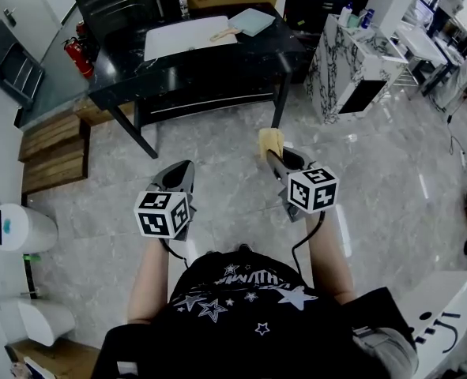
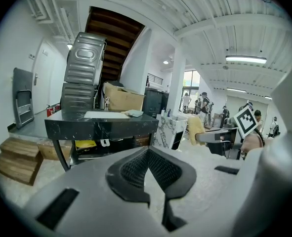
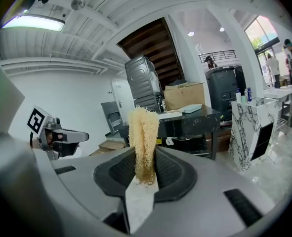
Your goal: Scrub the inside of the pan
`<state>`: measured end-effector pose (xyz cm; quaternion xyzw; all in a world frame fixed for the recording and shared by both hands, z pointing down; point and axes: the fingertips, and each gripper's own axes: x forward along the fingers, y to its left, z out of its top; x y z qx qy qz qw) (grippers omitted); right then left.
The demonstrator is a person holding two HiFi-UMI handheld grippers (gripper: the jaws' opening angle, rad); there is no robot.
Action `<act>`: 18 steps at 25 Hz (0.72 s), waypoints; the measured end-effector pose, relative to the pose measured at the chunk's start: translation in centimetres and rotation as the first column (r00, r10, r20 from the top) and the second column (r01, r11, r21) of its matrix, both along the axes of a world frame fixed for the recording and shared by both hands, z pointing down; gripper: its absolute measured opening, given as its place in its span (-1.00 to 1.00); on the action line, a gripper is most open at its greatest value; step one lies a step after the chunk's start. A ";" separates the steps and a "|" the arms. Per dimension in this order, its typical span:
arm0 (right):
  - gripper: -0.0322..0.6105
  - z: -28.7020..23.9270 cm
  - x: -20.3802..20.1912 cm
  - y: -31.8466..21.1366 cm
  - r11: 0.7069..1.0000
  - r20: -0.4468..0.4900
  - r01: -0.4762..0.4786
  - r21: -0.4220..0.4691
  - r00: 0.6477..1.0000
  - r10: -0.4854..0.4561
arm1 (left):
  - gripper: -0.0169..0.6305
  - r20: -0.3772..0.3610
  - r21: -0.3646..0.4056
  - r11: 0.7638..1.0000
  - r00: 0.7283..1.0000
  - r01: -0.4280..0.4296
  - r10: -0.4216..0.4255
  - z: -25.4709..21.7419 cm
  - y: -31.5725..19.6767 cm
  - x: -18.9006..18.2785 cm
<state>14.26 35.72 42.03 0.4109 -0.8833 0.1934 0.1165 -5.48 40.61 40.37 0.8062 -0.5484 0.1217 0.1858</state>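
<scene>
Ahead, the dark worktop [image 1: 178, 68] is seen well apart from both grippers; no pan is discernible. A loofah scrubber [image 3: 143, 132] is clamped upright in the nearer right gripper [image 3: 145, 168]. The left gripper [image 2: 146, 169] is closed and empty.

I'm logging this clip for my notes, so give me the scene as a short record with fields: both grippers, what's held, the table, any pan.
Left gripper: jaws shut, nothing between them
Right gripper: jaws shut on a yellow loofah scrubber, which sticks up out of them
Table: black, ahead of the person, apart from both grippers
On table: white mat; pale blue-green flat item
Pan: not visible in any view
</scene>
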 end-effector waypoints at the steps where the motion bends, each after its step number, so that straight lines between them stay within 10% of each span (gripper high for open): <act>1: -0.63 0.0 0.6 -0.2 1.000 0.006 0.003 0.001 1.000 -0.003 | -0.92 0.000 0.002 1.000 1.000 0.004 -0.004 0.0 -0.2 0.4; 18: -0.63 2.3 2.6 -5.6 0.998 0.036 0.026 -0.053 0.999 -0.024 | -0.92 0.004 -0.005 1.000 1.000 0.016 -0.016 1.6 -4.8 2.6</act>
